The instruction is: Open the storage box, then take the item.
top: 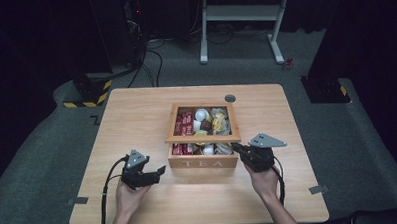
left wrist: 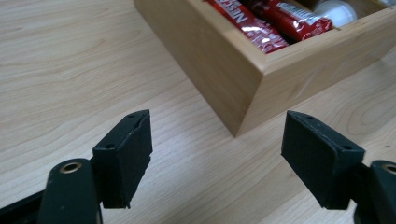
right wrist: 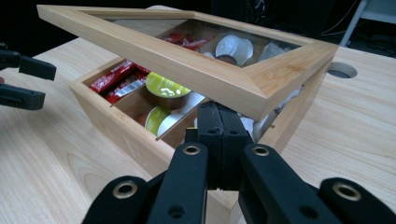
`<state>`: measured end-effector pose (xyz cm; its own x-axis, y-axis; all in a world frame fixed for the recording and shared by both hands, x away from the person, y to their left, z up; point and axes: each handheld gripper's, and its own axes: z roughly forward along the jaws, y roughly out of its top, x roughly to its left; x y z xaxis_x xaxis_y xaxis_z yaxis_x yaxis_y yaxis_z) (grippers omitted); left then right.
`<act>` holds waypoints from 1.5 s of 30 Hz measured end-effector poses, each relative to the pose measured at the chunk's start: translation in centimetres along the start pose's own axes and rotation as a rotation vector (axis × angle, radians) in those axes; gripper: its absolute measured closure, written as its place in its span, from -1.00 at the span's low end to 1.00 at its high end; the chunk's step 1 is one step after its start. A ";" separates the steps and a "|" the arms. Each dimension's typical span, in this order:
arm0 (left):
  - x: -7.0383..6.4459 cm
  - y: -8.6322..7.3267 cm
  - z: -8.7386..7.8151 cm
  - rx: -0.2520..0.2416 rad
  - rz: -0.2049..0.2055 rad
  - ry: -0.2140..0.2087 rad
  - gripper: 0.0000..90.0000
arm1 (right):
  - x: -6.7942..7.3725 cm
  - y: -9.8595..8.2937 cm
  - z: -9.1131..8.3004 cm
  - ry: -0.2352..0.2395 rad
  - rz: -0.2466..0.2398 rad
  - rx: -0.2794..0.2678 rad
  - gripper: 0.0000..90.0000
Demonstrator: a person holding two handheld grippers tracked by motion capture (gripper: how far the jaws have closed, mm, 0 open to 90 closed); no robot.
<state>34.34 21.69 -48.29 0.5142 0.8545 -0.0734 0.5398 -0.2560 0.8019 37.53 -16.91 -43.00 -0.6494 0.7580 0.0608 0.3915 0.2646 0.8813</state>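
under the tea box [top: 203,162] lid [right wrist: 187,65], right hand-held gripper [right wrist: 220,135] pressed closed

The bench [top: 136,114] was pale, smooth wood grain. The box [left wrist: 224,70] was light matt wood, its lid [right wrist: 187,60] glazed. Sachets [left wrist: 261,28] were glossy red; fingers [left wrist: 123,154] were matt black.

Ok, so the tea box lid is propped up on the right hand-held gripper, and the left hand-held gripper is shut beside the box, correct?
Not quite. The left hand-held gripper is open, its jaws spread wide near the tea box corner, as the left gripper view shows. The lid is indeed raised above the shut right hand-held gripper.
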 end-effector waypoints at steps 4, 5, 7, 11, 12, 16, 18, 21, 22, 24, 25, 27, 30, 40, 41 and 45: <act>-0.3 0.4 0.0 -0.008 0.000 -0.027 -0.37 | -0.3 0.7 0.0 0.001 0.003 -0.003 1.00; -0.4 0.5 0.0 -0.013 -0.004 -0.033 -0.36 | -0.4 0.8 -0.1 0.003 0.003 -0.005 1.00; -0.6 0.8 -0.1 -0.022 0.003 -0.042 -0.35 | -0.5 1.2 -0.1 0.003 -0.001 -0.009 1.00; -1.1 1.6 -0.3 -0.033 0.030 -0.048 -0.35 | -0.7 2.0 -0.2 0.005 -0.004 -0.013 1.00; -1.2 1.8 -0.2 -0.035 0.030 -0.050 -0.35 | -0.7 2.1 -0.2 0.004 -0.005 -0.015 1.00; -1.6 2.6 0.1 -0.034 0.043 -0.057 -0.36 | -0.8 2.6 -0.2 0.008 -0.005 -0.013 1.00; -1.9 2.9 0.3 -0.037 0.044 -0.066 -0.36 | -0.9 2.8 -0.1 0.010 -0.003 -0.016 1.00; -2.4 3.4 0.5 -0.042 0.047 -0.082 -0.36 | -0.9 3.2 -0.2 0.010 -0.002 -0.016 1.00; -2.5 3.6 0.5 -0.043 0.049 -0.086 -0.36 | -0.9 3.2 -0.2 0.009 0.003 -0.015 1.00; -2.9 4.0 0.7 -0.043 0.064 -0.092 -0.36 | -1.0 3.4 -0.1 0.009 0.009 -0.008 0.99; -3.1 4.3 0.7 -0.042 0.070 -0.095 -0.36 | -0.9 3.5 -0.1 0.008 0.010 -0.006 0.99; -3.5 4.7 1.0 -0.040 0.088 -0.101 -0.36 | -1.0 3.7 -0.2 0.011 0.011 -0.006 0.99; -3.9 5.3 1.5 -0.040 0.101 -0.105 -0.35 | -1.1 4.0 -0.2 0.008 0.013 -0.014 0.99; -4.6 6.9 2.9 -0.036 0.107 -0.118 -0.34 | -1.5 5.1 -0.2 0.016 0.024 -0.021 0.99; -4.7 7.0 3.0 -0.035 0.106 -0.119 -0.33 | -1.5 5.2 -0.2 0.019 0.026 -0.023 0.99; -5.1 7.4 3.5 -0.026 0.119 -0.117 -0.32 | -1.8 5.6 -0.1 0.026 0.028 -0.021 0.99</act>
<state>38.07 13.88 -44.05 0.6486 0.7598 -0.0447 0.4539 -0.3391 0.8240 40.78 -16.85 -38.12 -0.6553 0.7490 0.0978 0.3961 0.2305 0.8888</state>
